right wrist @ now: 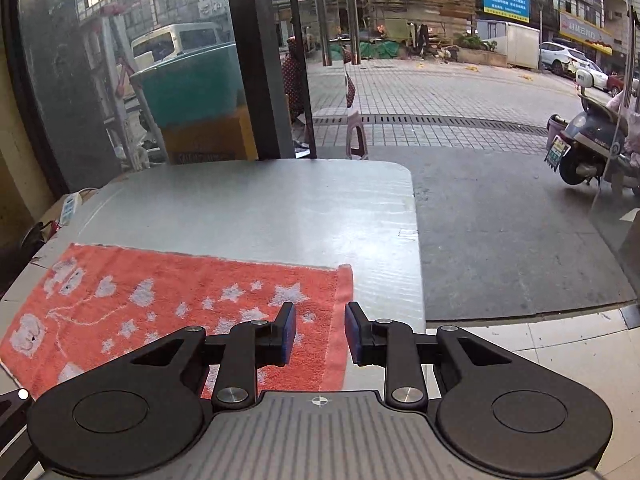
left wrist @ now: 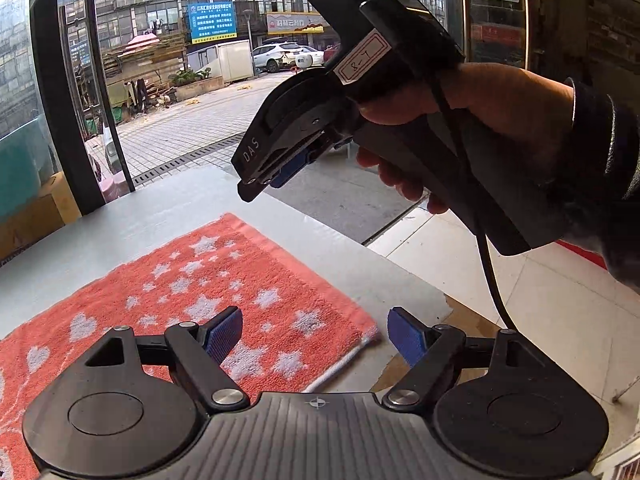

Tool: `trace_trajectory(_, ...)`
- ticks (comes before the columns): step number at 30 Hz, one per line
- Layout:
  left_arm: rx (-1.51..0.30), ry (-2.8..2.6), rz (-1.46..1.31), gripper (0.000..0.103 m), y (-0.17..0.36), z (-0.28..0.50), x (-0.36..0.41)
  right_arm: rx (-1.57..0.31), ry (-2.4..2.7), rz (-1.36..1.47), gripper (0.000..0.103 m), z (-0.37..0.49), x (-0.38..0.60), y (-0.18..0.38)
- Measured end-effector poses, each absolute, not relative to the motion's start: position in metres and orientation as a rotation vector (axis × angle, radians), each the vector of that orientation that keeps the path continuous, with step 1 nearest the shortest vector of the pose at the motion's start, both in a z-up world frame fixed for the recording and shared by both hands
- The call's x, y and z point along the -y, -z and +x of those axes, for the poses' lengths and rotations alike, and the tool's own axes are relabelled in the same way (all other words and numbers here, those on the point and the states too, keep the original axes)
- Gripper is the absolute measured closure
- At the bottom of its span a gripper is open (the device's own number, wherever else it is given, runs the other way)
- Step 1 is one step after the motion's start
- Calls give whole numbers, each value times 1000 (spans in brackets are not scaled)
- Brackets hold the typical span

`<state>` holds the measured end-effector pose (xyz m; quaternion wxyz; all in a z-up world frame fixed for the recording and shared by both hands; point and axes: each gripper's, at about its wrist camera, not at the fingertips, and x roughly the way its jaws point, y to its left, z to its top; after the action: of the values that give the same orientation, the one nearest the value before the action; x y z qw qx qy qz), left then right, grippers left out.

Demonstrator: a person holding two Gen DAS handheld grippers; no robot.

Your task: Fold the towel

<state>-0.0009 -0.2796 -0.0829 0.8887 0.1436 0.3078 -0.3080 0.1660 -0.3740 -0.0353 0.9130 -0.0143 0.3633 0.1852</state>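
Note:
An orange towel (left wrist: 208,292) with white stars and hearts lies flat on a grey table (left wrist: 152,208). My left gripper (left wrist: 316,336) is open and empty, hovering above the towel's near right corner. In the left wrist view my right gripper (left wrist: 272,176) is held in a hand, up in the air above the table's right edge. In the right wrist view the towel (right wrist: 160,300) lies flat below, and my right gripper (right wrist: 320,332) is open and empty above the towel's right edge.
The grey table (right wrist: 260,208) ends at a right edge, with tiled floor (left wrist: 540,320) beyond it. Dark window frames (right wrist: 256,60) and glass stand behind the table. A power strip (right wrist: 70,208) lies at the far left of the table.

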Motion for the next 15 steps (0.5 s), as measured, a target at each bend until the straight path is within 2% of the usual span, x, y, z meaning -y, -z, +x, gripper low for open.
trace_trajectory(3,-691,639,295,25,90,5,294,-791,-384,-76,75,190,372,41)
trace_trajectory(5,-724,635,281,34,94,11,300,-820,-395,-83,75,205,371,46)
trace_trajectory(8,-764,617,249,38,97,18,304,-851,-401,-48,75,224,372,54)
trace_trajectory(15,-783,553,258,41,101,17,313,-860,-412,-43,75,243,373,62)
